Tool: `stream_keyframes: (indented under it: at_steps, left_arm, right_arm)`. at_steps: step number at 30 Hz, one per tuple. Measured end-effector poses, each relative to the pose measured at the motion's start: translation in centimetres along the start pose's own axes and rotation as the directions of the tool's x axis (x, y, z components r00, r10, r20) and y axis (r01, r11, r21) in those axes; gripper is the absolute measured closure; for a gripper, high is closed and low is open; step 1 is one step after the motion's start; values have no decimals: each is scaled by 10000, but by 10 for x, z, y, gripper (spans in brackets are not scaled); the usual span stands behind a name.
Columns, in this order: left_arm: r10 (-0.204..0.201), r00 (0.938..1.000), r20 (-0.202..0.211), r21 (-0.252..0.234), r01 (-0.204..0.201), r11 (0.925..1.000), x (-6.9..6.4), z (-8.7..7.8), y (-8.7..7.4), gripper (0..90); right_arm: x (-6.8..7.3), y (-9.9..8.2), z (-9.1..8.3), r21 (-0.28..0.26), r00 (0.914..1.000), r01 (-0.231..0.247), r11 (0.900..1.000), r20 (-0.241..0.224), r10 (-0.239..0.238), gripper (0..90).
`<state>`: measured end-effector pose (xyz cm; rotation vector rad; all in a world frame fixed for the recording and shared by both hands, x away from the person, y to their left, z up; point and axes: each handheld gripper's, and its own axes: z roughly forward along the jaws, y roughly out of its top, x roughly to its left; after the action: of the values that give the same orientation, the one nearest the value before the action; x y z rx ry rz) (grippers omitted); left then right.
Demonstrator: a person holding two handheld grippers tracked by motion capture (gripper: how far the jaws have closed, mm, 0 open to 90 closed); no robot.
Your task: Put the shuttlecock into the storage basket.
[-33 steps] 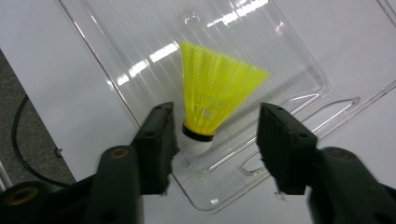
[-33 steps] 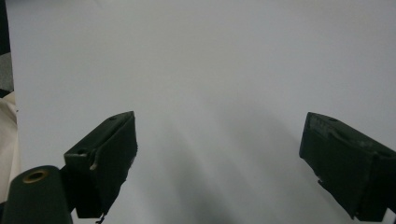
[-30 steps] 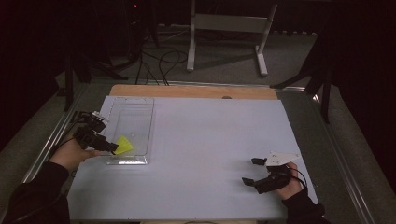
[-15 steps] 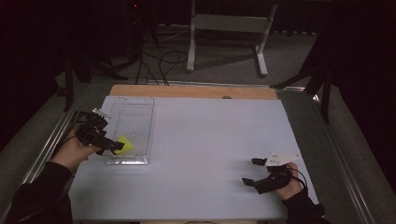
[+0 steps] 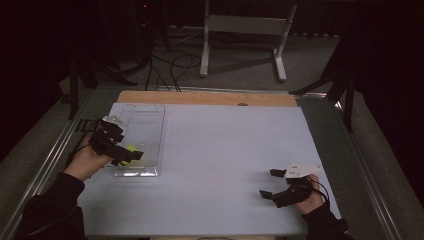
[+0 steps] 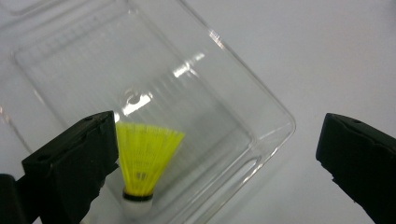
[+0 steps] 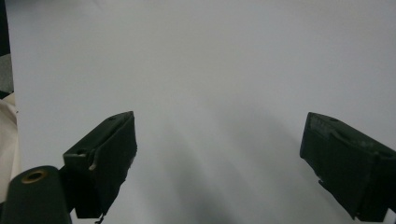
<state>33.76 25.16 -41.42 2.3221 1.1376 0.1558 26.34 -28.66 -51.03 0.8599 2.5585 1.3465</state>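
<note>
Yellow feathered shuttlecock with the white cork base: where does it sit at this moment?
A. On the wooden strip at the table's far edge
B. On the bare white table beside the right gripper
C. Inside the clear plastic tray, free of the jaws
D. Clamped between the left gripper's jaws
C: the yellow feathered shuttlecock lies in the clear plastic tray, while the left gripper stands wide open, its right jaw well clear.

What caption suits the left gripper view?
Open hand-held gripper above a yellow shuttlecock lying in a clear tray.
</note>
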Motion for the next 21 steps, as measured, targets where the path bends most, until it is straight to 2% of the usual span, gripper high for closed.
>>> stream_keyframes:
  at_steps: [3, 4, 6, 7, 8, 12, 16, 19, 21]
  left_arm:
    - [149, 9999, -21, -92, -149, 9998, -3, 2, 2, 1]
    - [422, 9991, 79, -328, -419, 9986, -6, 3, 3, 1]
    - [714, 9974, -14, -515, -714, 9961, -10, 5, 5, 1]
    - [714, 9974, -14, -515, -714, 9961, -10, 5, 5, 1]
    - [1033, 9946, 18, -607, -1030, 9928, -13, 7, 6, 1]
    - [1181, 9930, 70, -692, -1174, 9907, -17, 9, 10, 1]
    - [1295, 9911, 294, -862, -1265, 9882, -21, 10, 15, 1]
    - [1513, 9878, 368, -1122, -1464, 9828, -28, 12, 21, 1]
    - [1735, 9835, 522, -1208, -1662, 9787, -33, 14, 25, 1]
  right_arm:
    - [0, 0, 0, 41, 10000, 52, 10000, 0, -52, 112]
    - [0, 0, 0, 45, 10000, 59, 10000, 8, -59, 112]
    - [0, 0, 0, 59, 10000, 29, 10000, -11, -29, 112]
    - [0, 0, 0, 39, 10000, 5, 10000, -4, -5, 112]
    - [0, -1, 0, 22, 10000, -19, 10000, 2, 19, 112]
    - [0, -1, 0, 9, 10000, 2, 10000, 27, -2, 112]
    - [-1, -1, 0, 16, 10000, -4, 10000, 27, 4, 112]
    - [-1, -1, 0, 18, 10000, -25, 10000, 19, 25, 112]
    - [0, -1, 0, 30, 10000, -20, 10000, 19, 20, 112]
